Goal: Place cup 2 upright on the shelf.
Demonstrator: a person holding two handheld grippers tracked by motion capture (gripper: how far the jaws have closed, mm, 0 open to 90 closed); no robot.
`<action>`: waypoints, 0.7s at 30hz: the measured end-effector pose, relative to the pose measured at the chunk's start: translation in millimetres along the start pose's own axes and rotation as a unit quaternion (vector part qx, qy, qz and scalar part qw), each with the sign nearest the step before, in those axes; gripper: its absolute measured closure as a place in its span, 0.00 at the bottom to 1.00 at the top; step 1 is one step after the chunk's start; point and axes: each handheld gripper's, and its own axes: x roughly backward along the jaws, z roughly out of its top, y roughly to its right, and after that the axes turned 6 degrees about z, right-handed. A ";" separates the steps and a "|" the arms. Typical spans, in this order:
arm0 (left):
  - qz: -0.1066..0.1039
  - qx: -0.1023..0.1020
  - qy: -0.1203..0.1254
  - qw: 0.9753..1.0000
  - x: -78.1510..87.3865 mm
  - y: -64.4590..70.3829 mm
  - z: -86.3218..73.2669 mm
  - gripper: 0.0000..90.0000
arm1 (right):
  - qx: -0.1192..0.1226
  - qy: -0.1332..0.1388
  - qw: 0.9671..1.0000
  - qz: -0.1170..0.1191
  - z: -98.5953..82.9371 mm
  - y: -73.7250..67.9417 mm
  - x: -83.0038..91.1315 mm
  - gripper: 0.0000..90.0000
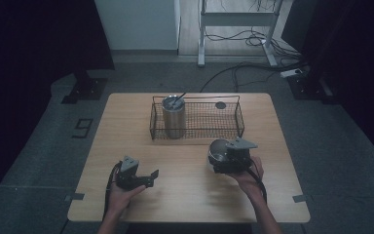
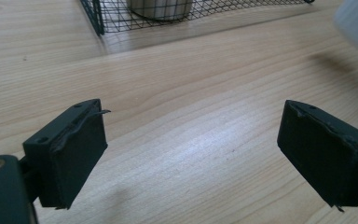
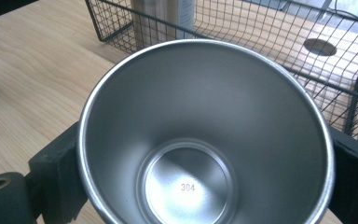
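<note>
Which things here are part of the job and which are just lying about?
In the job:
steel cup, clamped in the right gripper
wire basket
left gripper, open and empty

Lying about:
steel tumbler in the basket
cables on the floor

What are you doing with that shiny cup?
A person sits at a wooden table with a gripper in each hand. The right gripper is shut on an empty steel cup, held in front of a black wire basket. Inside the basket stands a tall steel tumbler. The left gripper is open, holding nothing, over the table.
</note>
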 end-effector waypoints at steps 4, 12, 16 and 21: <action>-0.002 0.000 -0.003 1.000 -1.4 1.1 -0.9 0.09 | 0.001 0.008 1.000 -0.002 6.7 0.8 6.1 0.07; -0.008 0.002 -0.002 1.000 -1.0 1.3 -0.9 0.09 | 0.007 0.013 1.000 -0.005 24.3 1.2 13.5 0.07; -0.009 0.003 0.001 1.000 0.7 0.8 -0.2 0.09 | 0.007 0.008 1.000 -0.009 32.0 1.5 11.6 0.07; -0.010 0.004 0.002 1.000 1.8 0.1 0.1 0.09 | 0.010 0.007 1.000 -0.012 39.7 2.6 7.3 0.07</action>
